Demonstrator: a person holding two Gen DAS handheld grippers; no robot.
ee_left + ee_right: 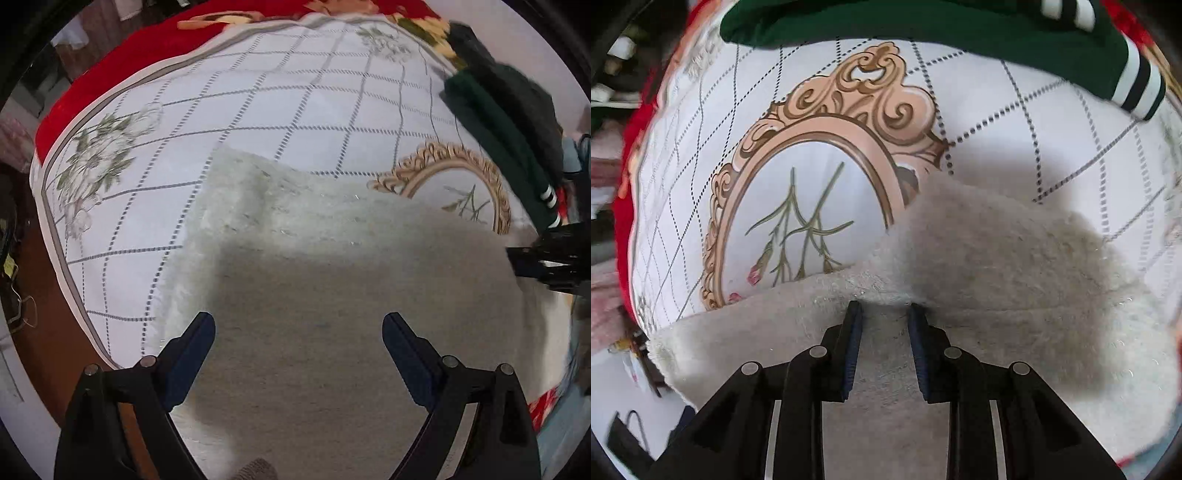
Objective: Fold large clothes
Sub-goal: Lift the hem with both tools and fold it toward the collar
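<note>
The printed bedcover (258,110) carries the fluffy white garment (332,295), which lies spread directly under both my tools, its far edge running across in front of them. My left gripper (299,332) hangs wide above the middle of the cloth, holding nothing. My right gripper (884,314) is narrow, its tips at that far edge with some pile between them; I cannot tell if it pinches. I judge the right is nearer to lift this edge.
</note>
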